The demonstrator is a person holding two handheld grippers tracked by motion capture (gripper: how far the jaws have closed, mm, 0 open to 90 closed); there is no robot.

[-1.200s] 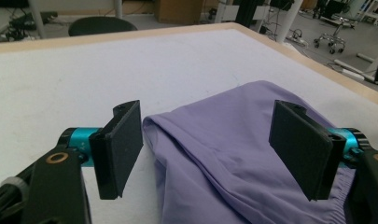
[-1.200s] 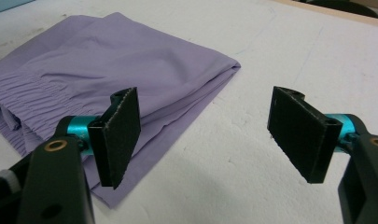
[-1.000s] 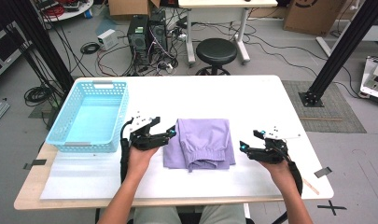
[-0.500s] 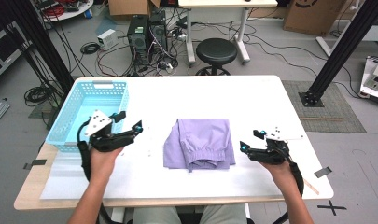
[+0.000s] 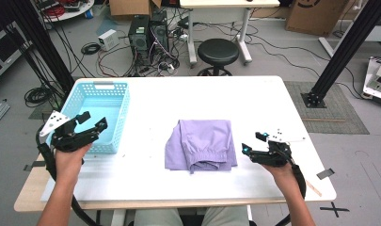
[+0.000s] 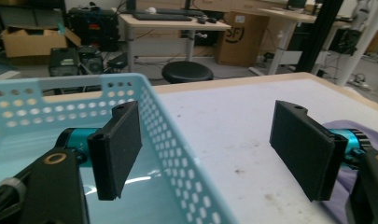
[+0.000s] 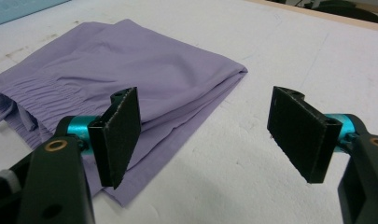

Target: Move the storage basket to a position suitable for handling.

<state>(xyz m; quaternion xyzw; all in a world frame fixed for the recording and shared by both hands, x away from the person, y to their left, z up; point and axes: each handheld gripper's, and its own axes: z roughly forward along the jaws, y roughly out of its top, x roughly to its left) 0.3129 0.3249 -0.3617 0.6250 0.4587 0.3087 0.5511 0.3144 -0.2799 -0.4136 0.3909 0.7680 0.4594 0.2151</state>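
On the worktop, a basket is seen empty; folded shorts are left lying mid-worktop. Both hand-held grippers, left over the basket, right beside the shorts, are held wide apart, empty. Nothing is yet binned.

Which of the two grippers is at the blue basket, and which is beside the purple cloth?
The left gripper is at the blue basket. The right gripper, open and empty, is beside the folded purple cloth.

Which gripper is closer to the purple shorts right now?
Right. The right gripper sits just beside the purple shorts; the left gripper is off over the blue basket.
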